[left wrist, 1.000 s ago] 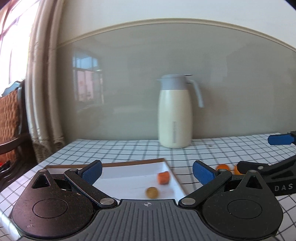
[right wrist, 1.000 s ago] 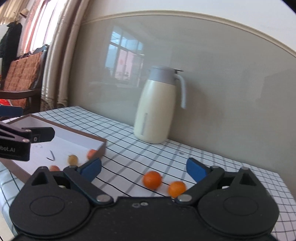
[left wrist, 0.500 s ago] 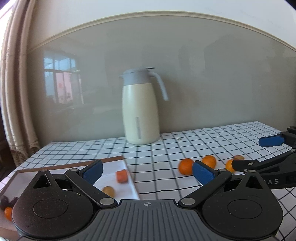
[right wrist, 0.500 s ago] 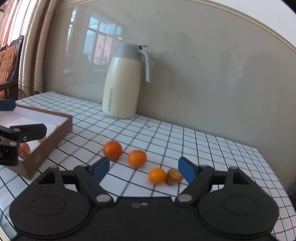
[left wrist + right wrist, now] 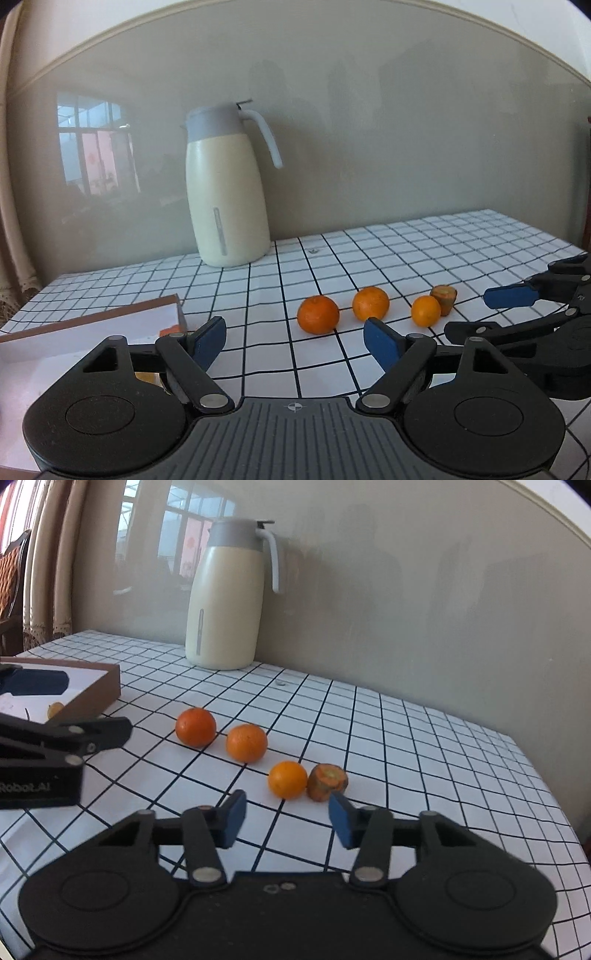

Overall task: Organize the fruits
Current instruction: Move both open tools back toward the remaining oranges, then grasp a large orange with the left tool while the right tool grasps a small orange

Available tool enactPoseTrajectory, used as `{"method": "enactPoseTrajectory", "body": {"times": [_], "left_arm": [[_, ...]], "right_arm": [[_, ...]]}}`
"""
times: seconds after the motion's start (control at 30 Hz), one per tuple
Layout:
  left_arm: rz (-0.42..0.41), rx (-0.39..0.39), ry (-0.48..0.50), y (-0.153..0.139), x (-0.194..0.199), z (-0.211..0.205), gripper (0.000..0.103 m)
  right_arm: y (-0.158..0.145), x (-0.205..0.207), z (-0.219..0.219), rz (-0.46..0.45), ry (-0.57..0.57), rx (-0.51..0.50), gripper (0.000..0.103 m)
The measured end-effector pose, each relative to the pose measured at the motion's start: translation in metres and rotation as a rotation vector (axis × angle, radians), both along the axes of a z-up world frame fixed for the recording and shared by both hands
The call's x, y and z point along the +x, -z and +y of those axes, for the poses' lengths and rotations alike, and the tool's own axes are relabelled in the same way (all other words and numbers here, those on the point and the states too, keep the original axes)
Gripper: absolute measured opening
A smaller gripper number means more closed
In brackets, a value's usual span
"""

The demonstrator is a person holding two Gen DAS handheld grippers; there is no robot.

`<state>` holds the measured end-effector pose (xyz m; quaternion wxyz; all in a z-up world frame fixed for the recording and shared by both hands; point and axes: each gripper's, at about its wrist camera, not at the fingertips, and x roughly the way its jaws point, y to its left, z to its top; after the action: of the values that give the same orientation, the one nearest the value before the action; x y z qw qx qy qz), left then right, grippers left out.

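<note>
Three oranges lie in a row on the checked tablecloth: a left one (image 5: 318,314) (image 5: 195,726), a middle one (image 5: 370,303) (image 5: 246,743) and a small right one (image 5: 426,311) (image 5: 287,779). A brown carrot stub (image 5: 443,295) (image 5: 327,781) touches the small one. My left gripper (image 5: 295,341) hovers just short of the left orange, jaws closing with nothing between them. My right gripper (image 5: 287,822) sits just short of the small orange and the stub, jaws closing, empty. A brown-rimmed white tray (image 5: 88,328) (image 5: 92,686) at the left holds small fruit pieces.
A cream thermos jug (image 5: 227,188) (image 5: 225,598) with a grey lid stands at the back against the wall. The table's right edge (image 5: 546,775) drops off close to the fruit. A wooden chair (image 5: 11,576) and curtains are at the far left.
Both grippers swung right, away from the tray and toward the row of oranges, and dipped closer to the table. Both jaws narrowed, the right one much more.
</note>
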<state>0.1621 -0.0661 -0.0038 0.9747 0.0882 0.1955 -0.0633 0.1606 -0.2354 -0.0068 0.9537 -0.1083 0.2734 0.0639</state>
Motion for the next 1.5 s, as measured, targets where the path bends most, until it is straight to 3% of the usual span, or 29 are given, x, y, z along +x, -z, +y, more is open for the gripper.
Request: {"method": "enactPoseTrajectory", "body": {"times": [0.13,0.47,0.83,1.27,1.33,1.37,1.5], "left_arm": [[0.033,-0.011,-0.014,0.005,0.013,-0.002,0.079],[0.072,-0.007,-0.015,0.015,0.04,-0.01,0.079],[0.156,-0.025,-0.015,0.03,0.077,-0.022,0.077],[0.209,-0.068,-0.02,0.04,0.108,-0.032,0.065],[0.216,-0.07,-0.016,0.041,0.111,-0.034,0.054],[0.222,-0.073,-0.01,0.042,0.113,-0.034,0.042],[0.216,-0.045,-0.007,0.042,0.114,-0.04,0.041]], "right_arm": [[0.004,0.012,0.001,0.022,0.0,0.016,0.03],[0.014,0.04,0.005,0.084,-0.013,0.033,0.029],[0.015,0.067,0.001,0.089,0.029,0.036,0.024],[0.02,0.086,-0.007,0.074,0.019,0.053,0.023],[0.02,0.088,-0.006,0.074,0.014,0.05,0.023],[0.02,0.09,-0.006,0.074,0.013,0.049,0.023],[0.019,0.092,-0.006,0.08,0.011,0.055,0.022]]}}
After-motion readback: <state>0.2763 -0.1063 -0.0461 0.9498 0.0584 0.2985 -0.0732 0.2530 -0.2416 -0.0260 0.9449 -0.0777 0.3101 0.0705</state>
